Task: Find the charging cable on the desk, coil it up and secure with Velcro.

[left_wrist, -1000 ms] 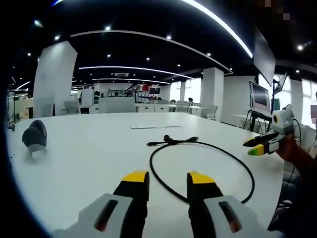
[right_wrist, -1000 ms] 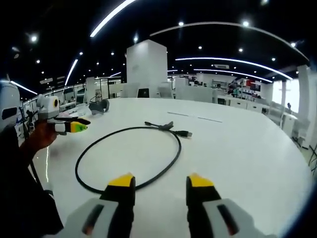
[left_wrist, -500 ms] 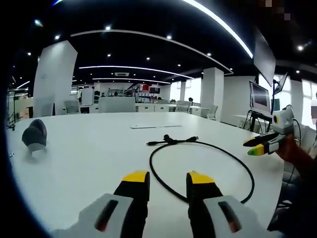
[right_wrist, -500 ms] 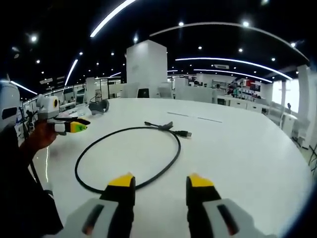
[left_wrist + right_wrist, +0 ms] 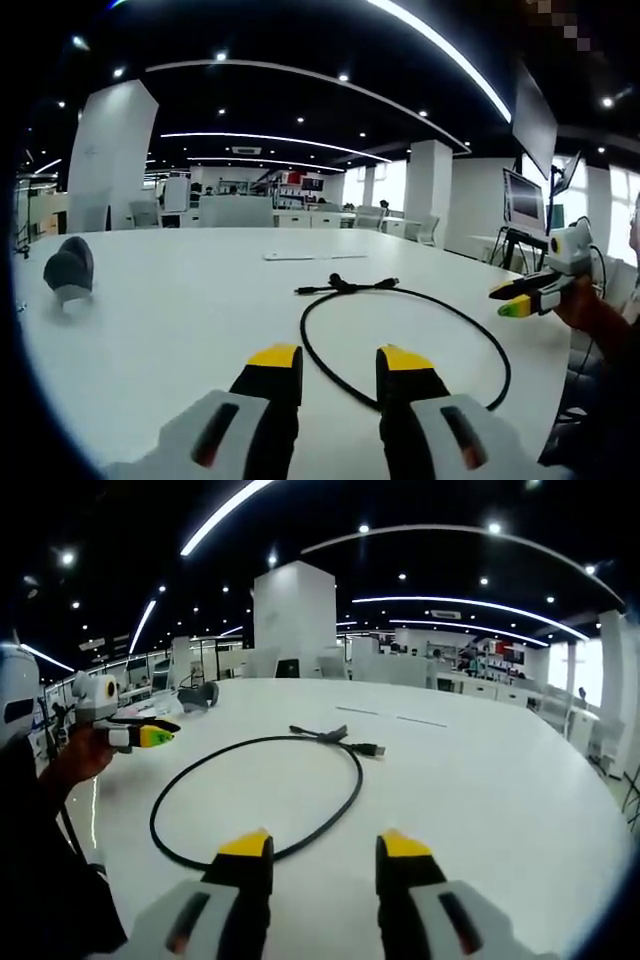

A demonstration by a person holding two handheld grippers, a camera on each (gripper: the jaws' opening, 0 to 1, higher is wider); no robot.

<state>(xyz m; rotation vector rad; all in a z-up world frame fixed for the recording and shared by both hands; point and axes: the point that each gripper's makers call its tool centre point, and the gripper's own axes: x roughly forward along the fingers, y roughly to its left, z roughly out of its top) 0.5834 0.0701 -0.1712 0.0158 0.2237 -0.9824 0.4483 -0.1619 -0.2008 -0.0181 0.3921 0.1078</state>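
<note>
While the charging cable [image 5: 400, 340] lies in one loose loop on the white desk [image 5: 180, 300], plugs crossed at its far side, the left gripper [image 5: 338, 362] and right gripper [image 5: 318, 846] hover near it, jaws parted and empty, seemingly poised to begin coiling.

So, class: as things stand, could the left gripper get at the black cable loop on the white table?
Probably yes. The left gripper is open, and the cable lies just ahead on bare table with nothing between.
</note>
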